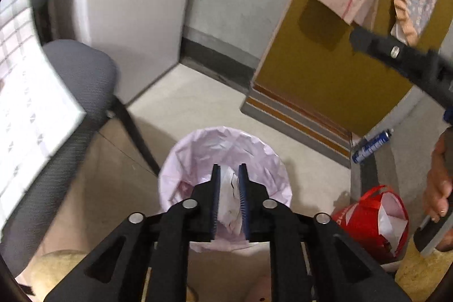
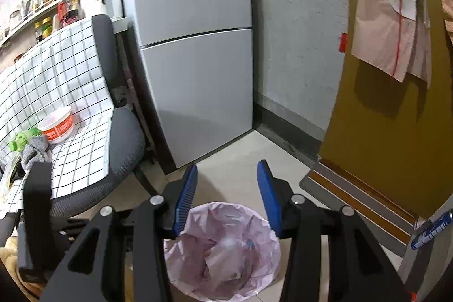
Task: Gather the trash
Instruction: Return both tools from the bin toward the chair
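A waste bin with a pale pink liner (image 1: pixel 198 149) stands on the tiled floor, right under my left gripper (image 1: pixel 229 167). A crumpled white wrapper (image 1: pixel 229 203) hangs in the narrow gap between the blue pads, which stand slightly apart and do not seem to clamp it. In the right wrist view the same bin (image 2: pixel 254 220) lies just below my right gripper (image 2: pixel 228 166), which is open wide with nothing between its fingers. Paper scraps lie at the bottom of the liner.
A grey office chair (image 2: pixel 124 137) and a grey fridge (image 2: pixel 198 89) stand left of the bin. A red bag (image 1: pixel 365 220) with white paper sits to its right, near a blue spray can (image 1: pixel 371 146) and a yellow door (image 1: pixel 311 70). A red-and-white tub (image 2: pixel 58 125) rests on a checked cloth.
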A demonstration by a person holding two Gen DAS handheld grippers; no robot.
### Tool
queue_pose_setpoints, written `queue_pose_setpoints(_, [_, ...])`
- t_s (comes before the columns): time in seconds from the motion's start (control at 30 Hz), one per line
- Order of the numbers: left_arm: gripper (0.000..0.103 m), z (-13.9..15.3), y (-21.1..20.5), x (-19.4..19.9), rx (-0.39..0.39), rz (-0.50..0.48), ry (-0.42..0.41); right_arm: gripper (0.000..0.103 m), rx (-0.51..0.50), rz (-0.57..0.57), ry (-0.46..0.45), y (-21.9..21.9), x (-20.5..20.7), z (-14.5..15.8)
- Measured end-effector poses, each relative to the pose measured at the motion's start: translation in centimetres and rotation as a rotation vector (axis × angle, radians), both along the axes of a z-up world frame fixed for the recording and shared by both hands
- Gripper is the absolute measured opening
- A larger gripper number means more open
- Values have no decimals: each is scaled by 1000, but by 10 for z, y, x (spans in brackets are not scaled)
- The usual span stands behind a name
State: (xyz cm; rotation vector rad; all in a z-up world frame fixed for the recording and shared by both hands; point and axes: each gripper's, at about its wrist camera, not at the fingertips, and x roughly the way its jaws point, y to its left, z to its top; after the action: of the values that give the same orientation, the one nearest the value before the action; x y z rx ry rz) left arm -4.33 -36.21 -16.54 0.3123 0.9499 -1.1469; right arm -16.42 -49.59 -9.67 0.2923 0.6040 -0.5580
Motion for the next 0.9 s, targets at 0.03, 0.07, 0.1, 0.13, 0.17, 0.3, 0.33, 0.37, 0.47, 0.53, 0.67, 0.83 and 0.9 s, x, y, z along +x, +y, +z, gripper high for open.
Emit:
queue_pose_setpoints(0.03, [24,5,10,5,-7,26,-10,47,2,13,-1,4,5,0])
queue_pose_setpoints(0.07, [26,9,17,8,-10,45,-19,47,5,30,-1,9,10,0])
queue_pose_setpoints(0.1, [28,14,29,13,-15,75,-31,47,7,47,0,14,16,1])
queue_pose_setpoints(0.13, [30,19,40,17,-22,101,-40,47,10,63,-1,19,21,1])
queue_pose_setpoints(0.17, [30,24,50,21,-29,124,-47,47,14,85,-3,26,27,2])
queue_pose_setpoints(0.3, [32,41,98,38,-44,239,-77,47,26,174,-15,56,51,7])
queue_pose_setpoints(0.33, [36,45,110,41,-40,272,-90,47,37,208,-22,65,58,9])
queue_pose_setpoints(0.37, [39,48,122,44,-39,305,-101,47,44,240,-25,74,65,11])
queue_pose_setpoints(0.47, [44,60,171,55,-19,441,-148,48,54,341,-39,104,85,16])
queue_pose_setpoints(0.53, [48,66,200,60,-2,523,-173,48,71,418,-41,124,101,17])
queue_pose_setpoints(0.67, [49,72,260,67,84,694,-233,48,127,558,-64,166,130,22])
queue_pose_setpoints(0.83, [50,71,340,73,154,897,-237,48,98,693,-61,221,162,33])
queue_pose_setpoints(0.9, [49,71,361,74,164,952,-241,48,83,729,-62,238,170,38])
